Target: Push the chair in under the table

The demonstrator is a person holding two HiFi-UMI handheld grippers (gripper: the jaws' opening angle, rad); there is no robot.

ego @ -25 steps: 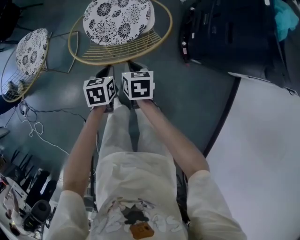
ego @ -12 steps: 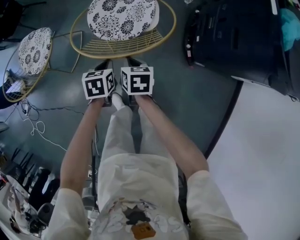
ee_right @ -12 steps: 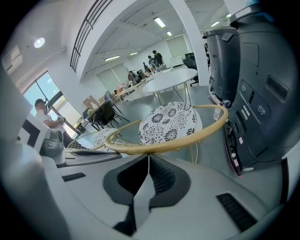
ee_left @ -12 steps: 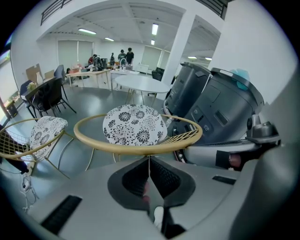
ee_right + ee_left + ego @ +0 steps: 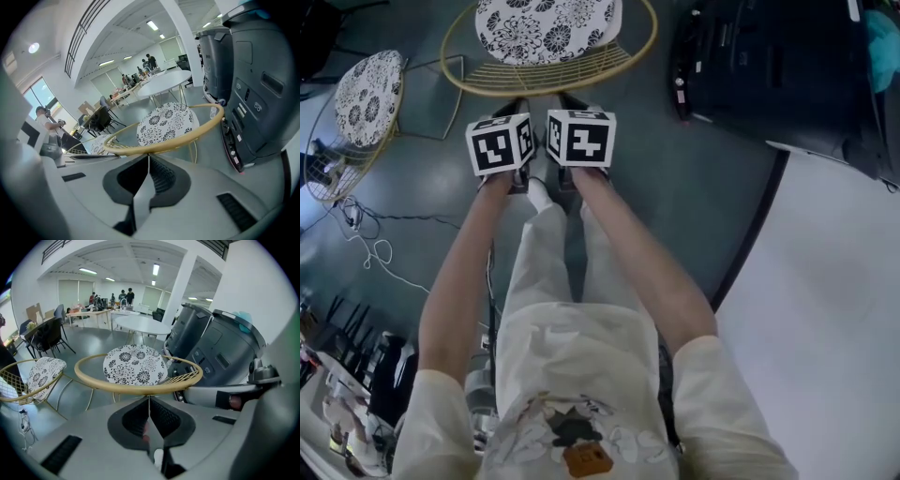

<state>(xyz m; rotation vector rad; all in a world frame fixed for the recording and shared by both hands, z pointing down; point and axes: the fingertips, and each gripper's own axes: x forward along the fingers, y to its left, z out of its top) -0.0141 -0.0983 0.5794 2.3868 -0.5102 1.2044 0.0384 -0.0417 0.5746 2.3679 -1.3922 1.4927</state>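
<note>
The chair (image 5: 548, 37) stands directly ahead of the person. The left gripper (image 5: 514, 103) and right gripper (image 5: 572, 99) meet its near rim, each with jaws pressed together and nothing between them. The round white table (image 5: 140, 324) lies beyond the chair. Push evenly with both tips, one either side of the chair's centre, so the chair runs straight and does not swing toward the dark machine (image 5: 769, 66) on its right.

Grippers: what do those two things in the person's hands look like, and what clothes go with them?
The left gripper and right gripper have smooth light grey bodies with black ribbed fingers. Each carries a white cube printed with black square markers. The clothing is a cream top with short sleeves.
</note>
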